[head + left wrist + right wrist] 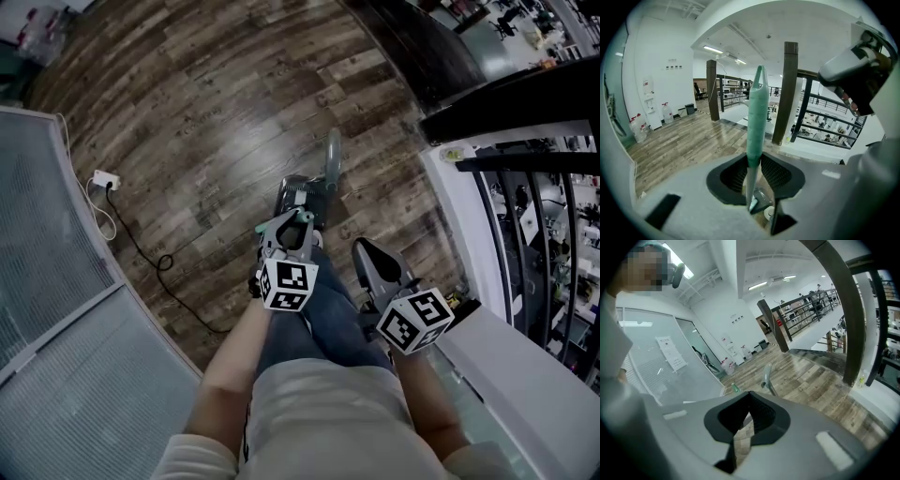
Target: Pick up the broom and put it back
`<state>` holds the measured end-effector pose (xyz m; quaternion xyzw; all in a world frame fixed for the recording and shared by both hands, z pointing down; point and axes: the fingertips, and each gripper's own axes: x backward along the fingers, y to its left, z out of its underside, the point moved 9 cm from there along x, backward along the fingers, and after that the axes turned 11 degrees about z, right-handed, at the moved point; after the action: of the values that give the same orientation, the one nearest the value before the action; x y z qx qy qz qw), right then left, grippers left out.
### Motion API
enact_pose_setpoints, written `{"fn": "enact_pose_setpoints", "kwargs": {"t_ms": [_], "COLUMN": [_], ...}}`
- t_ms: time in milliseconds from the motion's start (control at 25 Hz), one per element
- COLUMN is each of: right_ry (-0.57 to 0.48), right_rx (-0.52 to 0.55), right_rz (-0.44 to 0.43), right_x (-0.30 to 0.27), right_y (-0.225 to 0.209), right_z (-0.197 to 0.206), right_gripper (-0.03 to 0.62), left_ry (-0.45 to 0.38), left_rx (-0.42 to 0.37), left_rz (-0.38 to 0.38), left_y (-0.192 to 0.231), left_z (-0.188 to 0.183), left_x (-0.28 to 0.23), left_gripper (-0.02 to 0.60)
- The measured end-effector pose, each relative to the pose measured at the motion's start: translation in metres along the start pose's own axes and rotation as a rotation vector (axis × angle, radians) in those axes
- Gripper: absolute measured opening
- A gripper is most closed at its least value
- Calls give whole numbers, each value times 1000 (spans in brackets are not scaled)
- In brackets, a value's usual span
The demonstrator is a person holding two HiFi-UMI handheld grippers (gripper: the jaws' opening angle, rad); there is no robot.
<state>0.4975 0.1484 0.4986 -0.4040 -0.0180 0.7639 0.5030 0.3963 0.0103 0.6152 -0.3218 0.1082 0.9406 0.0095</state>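
Observation:
The broom's green handle stands upright between the jaws of my left gripper, which is shut on it just below the green sleeve. In the head view the left gripper is held in front of the person's legs. The handle tip reaches forward over the dark broom head and pan near the floor. My right gripper hangs beside it on the right, its jaws together with nothing in them. From the right gripper view the grey handle shows just ahead.
A white power strip and its black cable lie on the wood floor at left. A glass partition curves along the left. A white ledge and black railing run on the right. Dark posts stand ahead.

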Motion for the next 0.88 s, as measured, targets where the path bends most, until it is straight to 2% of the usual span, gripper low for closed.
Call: {"fn": "enact_pose_setpoints", "kwargs": {"t_ms": [880], "right_ry": [-7], "right_rx": [90], "right_rz": [-80], "right_x": [10], "right_y": [80], "right_z": [29], "right_gripper": [6], "left_ry": [-38], "left_rx": [71], "left_rz": [-76], "left_y": [9], "left_z": [44], "left_x": [98], "left_gripper": [98]}}
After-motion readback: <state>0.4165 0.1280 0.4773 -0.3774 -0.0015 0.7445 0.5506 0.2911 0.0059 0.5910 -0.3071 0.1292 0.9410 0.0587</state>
